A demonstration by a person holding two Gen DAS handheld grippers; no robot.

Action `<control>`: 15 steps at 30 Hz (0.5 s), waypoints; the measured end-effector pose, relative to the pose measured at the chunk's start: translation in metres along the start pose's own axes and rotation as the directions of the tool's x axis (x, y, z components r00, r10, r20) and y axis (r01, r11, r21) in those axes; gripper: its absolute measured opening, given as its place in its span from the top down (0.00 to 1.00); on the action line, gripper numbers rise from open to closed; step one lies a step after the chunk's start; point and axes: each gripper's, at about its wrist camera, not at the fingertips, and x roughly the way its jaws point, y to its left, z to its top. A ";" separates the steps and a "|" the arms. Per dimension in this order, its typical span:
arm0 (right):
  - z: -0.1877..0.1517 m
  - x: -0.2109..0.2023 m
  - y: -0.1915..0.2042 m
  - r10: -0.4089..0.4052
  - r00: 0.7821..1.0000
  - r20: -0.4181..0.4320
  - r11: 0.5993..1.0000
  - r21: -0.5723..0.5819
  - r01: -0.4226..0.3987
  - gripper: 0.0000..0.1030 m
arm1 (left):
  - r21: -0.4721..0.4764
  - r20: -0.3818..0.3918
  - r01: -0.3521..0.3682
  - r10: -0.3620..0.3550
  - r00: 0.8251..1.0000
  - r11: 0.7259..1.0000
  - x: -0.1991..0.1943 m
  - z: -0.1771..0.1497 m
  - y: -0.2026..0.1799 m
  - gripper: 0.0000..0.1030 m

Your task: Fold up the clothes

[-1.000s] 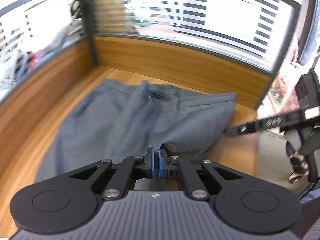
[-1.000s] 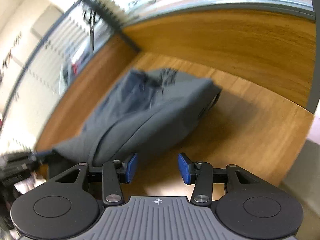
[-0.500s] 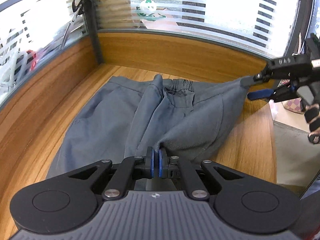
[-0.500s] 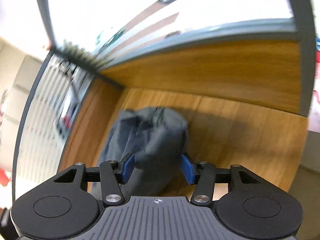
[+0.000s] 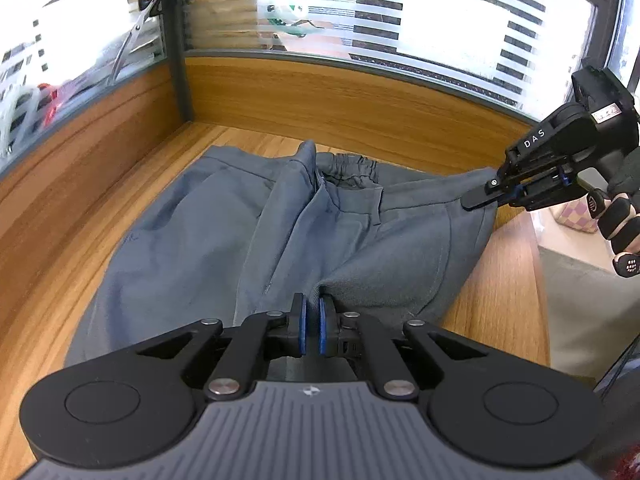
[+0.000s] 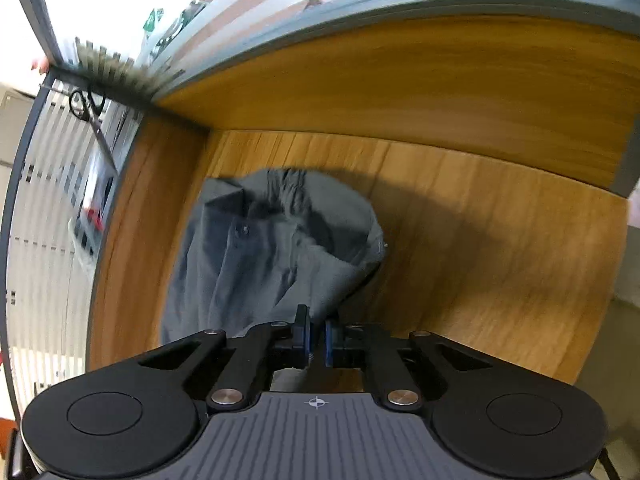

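Trousers blurred, hem perhaps hidden

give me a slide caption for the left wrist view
Left gripper and right gripper each pinch the grey trousers spread on the wooden desk.

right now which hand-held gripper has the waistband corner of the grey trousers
The right hand-held gripper: its closing jaws pinch the grey fabric trousers at the waistband corner. The left hand-held gripper grips farther down.

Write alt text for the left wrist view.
Grey fabric trousers lie spread on a wooden desk, pinched at the near edge by the left gripper and at the far right corner by the closing right gripper.
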 end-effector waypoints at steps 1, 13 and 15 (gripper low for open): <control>0.001 -0.001 0.004 0.010 1.000 -0.004 1.000 -0.004 -0.010 0.92 | -0.017 0.008 0.003 -0.003 1.000 1.000 -0.002 -0.002 0.002 0.93; 0.043 -0.081 0.097 0.191 0.978 0.080 0.963 -0.207 -0.172 0.94 | -0.254 0.132 -0.042 0.078 0.988 0.966 -0.096 -0.053 -0.033 0.63; 0.048 -0.082 0.108 0.215 0.975 0.058 0.949 -0.250 -0.194 0.94 | -0.295 0.128 -0.097 0.140 0.982 0.950 -0.114 -0.071 -0.053 0.61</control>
